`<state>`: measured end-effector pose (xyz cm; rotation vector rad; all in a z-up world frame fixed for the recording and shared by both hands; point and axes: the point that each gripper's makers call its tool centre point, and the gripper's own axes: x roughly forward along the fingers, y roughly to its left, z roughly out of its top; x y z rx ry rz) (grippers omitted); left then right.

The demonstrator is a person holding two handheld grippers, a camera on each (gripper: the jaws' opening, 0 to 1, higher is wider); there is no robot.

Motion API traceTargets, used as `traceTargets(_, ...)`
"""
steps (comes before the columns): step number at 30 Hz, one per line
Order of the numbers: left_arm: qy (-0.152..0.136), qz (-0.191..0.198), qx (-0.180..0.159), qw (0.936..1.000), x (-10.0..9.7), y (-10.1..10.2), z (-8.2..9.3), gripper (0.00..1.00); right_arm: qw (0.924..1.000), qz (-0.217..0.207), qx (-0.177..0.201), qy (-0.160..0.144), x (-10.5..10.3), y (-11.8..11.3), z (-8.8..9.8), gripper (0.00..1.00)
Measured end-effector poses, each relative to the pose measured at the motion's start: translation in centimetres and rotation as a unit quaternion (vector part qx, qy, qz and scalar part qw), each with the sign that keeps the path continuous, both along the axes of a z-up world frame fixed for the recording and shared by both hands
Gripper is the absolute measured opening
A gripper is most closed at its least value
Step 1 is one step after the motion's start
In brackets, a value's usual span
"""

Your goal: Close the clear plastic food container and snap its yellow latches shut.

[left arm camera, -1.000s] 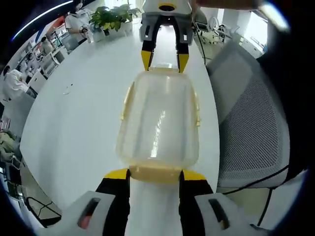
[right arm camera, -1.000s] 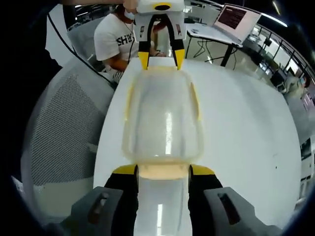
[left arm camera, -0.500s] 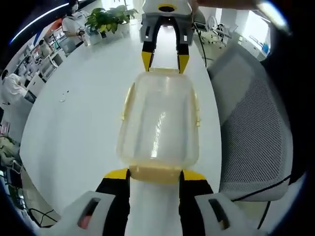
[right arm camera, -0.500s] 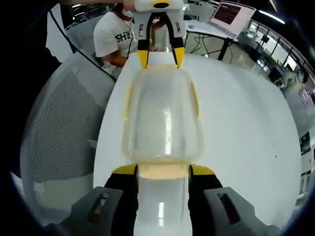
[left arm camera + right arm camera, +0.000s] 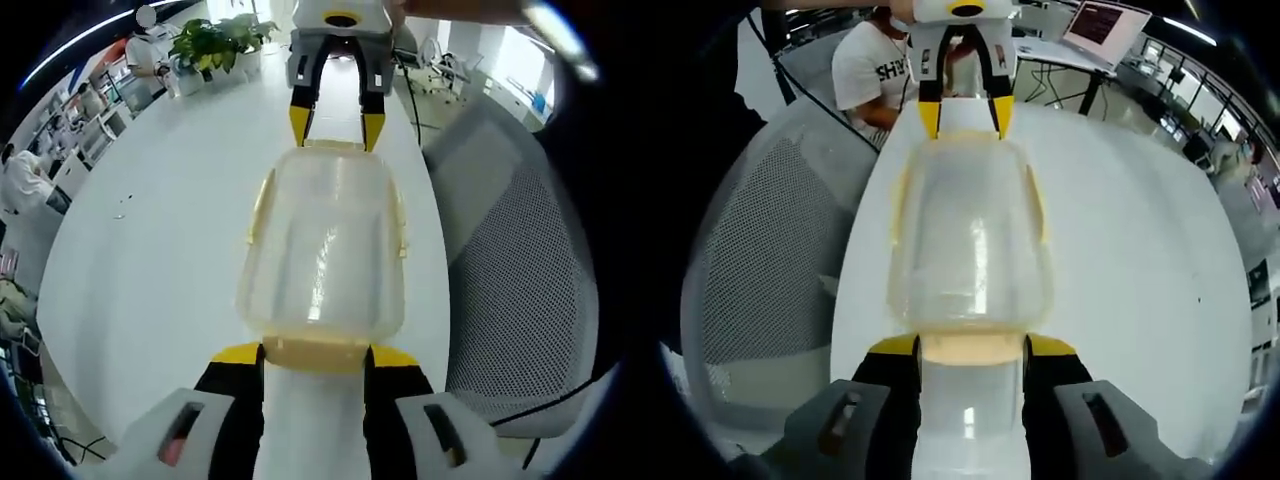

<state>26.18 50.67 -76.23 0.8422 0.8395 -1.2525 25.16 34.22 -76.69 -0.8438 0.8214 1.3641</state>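
A clear plastic container (image 5: pixel 320 250) with its lid on hangs between both grippers over the white table (image 5: pixel 150 230). Yellow latches (image 5: pixel 259 205) lie along its long sides. My left gripper (image 5: pixel 315 352) is shut on the container's near end, its jaws flanking the yellow end latch. At the far end the right gripper (image 5: pixel 337 128) holds the opposite end. In the right gripper view the same container (image 5: pixel 970 240) runs away from my right gripper (image 5: pixel 970 348), which is shut on its near end latch, and the left gripper (image 5: pixel 962 118) pinches the far end.
A grey mesh chair (image 5: pixel 520 250) stands by the table's edge, also seen as a chair (image 5: pixel 760 250) at the left. Potted plants (image 5: pixel 215 40) sit at the table's far end. A seated person in a white shirt (image 5: pixel 875 75) and a laptop (image 5: pixel 1105 25) lie beyond.
The background has slid a little in both views, so the hands have shifted together. The container stays in the same place between the jaws, and both grips are unchanged.
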Motion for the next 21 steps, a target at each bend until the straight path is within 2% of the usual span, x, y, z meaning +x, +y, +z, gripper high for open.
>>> traceTargets(21,0.002,-0.004,-0.007,1.0,0.1,-4.7,-0.6,0.33,0.9999,-0.003,-0.013,0.001,-0.1,-4.7,-0.5,0.36)
